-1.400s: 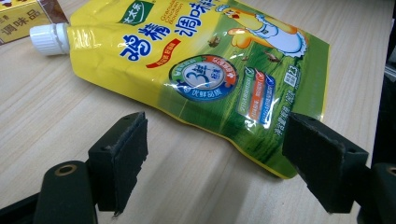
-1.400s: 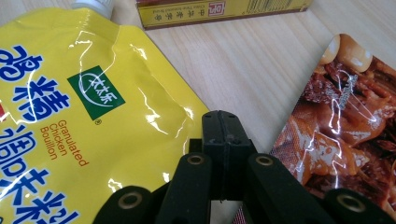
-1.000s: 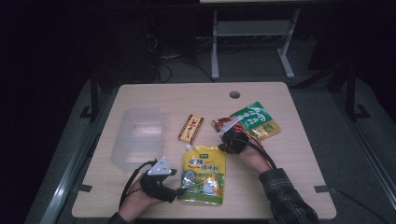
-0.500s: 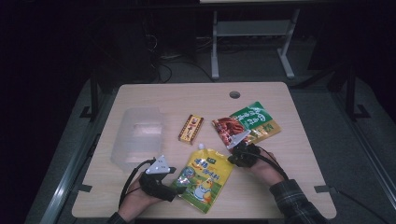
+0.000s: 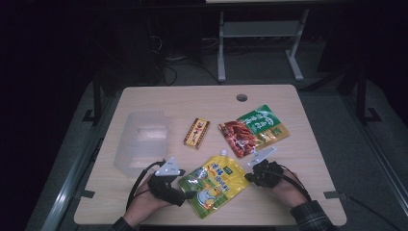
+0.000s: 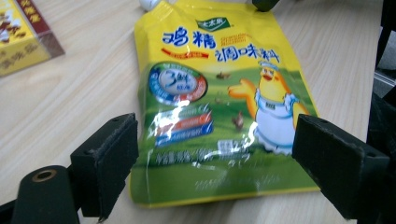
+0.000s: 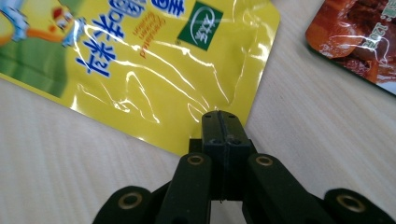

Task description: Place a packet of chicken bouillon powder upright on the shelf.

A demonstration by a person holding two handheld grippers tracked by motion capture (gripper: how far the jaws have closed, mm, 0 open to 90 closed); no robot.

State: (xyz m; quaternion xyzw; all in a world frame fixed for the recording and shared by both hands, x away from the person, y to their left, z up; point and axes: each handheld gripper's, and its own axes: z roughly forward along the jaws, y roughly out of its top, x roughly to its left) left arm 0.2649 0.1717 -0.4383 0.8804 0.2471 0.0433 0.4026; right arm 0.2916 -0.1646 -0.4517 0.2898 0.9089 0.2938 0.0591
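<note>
A yellow seasoning pouch point(image 5: 214, 185) with a cartoon chicken lies slanted on the wooden table point(image 5: 192, 103) near its front edge, with its spout end pointing away from the person. My left gripper point(image 5: 190, 194) stands open at the pouch's lower end; in the left gripper view point(image 6: 217, 140) its jaws straddle the pouch point(image 6: 219, 107) without touching it. My right gripper point(image 5: 248, 177) is shut on a corner of the pouch point(image 7: 154, 56), with its tips point(image 7: 222, 116) pinching the foil edge.
A clear plastic container point(image 5: 142, 139) stands at the left of the table. A small yellow and red box point(image 5: 197, 133) lies in the middle, with a red and green snack packet point(image 5: 252, 129) to its right. A cable hole point(image 5: 241, 97) lies near the far edge.
My right gripper has moved toward the front right edge, away from the red and green packet. The pouch has turned from straight to slanted. The left gripper has barely moved.
</note>
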